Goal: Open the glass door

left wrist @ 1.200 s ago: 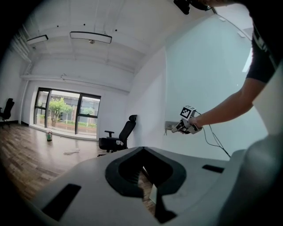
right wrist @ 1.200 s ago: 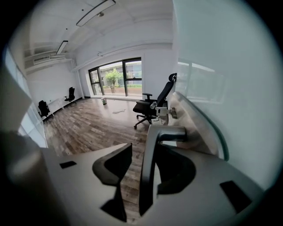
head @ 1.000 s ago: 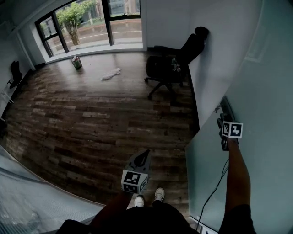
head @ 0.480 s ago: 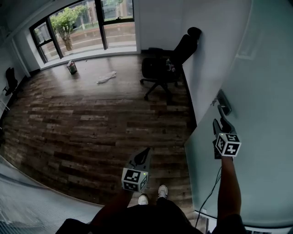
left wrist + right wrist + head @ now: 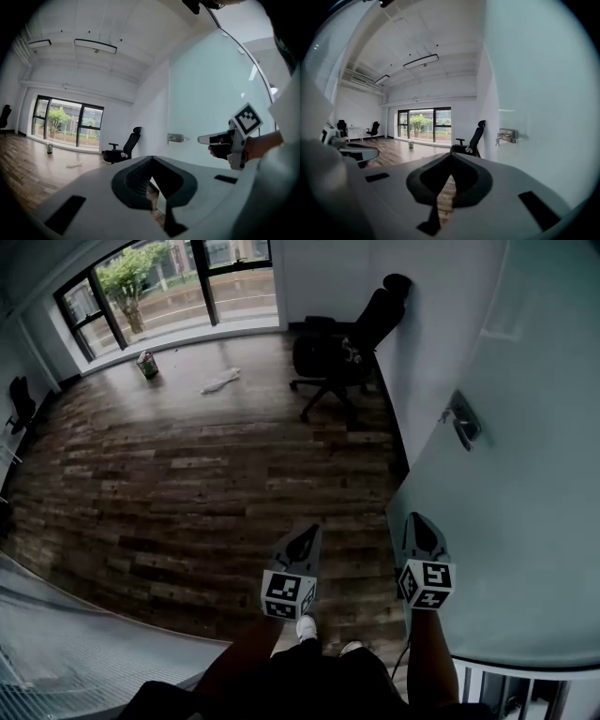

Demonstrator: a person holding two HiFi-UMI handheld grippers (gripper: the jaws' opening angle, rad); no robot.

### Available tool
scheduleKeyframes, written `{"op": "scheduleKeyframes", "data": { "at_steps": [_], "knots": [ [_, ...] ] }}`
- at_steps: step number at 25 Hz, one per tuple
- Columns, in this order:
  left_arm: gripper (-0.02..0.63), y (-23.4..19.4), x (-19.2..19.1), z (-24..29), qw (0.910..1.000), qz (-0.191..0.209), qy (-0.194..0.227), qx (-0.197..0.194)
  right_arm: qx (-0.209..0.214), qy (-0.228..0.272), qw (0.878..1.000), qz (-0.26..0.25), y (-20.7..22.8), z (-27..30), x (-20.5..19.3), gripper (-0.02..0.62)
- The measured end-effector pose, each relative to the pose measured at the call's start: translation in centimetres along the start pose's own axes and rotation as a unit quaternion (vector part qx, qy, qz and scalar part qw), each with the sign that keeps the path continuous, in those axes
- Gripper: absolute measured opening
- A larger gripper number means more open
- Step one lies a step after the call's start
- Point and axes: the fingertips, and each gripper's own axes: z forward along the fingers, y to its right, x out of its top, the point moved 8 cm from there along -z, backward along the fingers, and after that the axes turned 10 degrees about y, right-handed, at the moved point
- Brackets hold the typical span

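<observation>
My left hand-held gripper (image 5: 305,542): jaws together, empty. My right hand-held gripper (image 5: 419,529): jaws just closed, nothing between them. Glass door (image 5: 525,521): on my right, handle (image 5: 463,424) well beyond both.

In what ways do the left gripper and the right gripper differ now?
The left gripper hangs over the wooden floor; the right gripper is beside the edge of the glass door. The right gripper is nearer the door handle than the left gripper. The right gripper's jaws have just closed, on nothing. Both are shut, empty, and point forward.
</observation>
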Motion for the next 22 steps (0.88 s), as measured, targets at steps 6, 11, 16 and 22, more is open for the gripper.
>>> {"op": "scheduleKeyframes", "data": {
  "at_steps": [6,11,16,22],
  "knots": [
    [-0.002,3.6,0.2,-5.3,0.9996,0.009,0.010,0.026,0.048,0.002,0.999,-0.024,-3.9,-7.0,-1.2,0.015],
    [-0.002,9.7,0.0,-11.5,0.9985,0.022,0.011,0.048,0.064,0.018,0.998,-0.025,-3.8,-15.4,-2.5,0.015],
    [-0.002,17.0,-0.3,-19.2,0.9962,0.023,0.024,0.081,0.108,0.018,0.994,-0.013,-4.2,-25.0,-2.9,0.015],
    [-0.002,24.9,-0.4,-28.2,0.9948,0.028,0.019,0.096,0.127,0.011,0.992,-0.001,-4.3,-35.2,-3.6,0.015]
  ]
}}
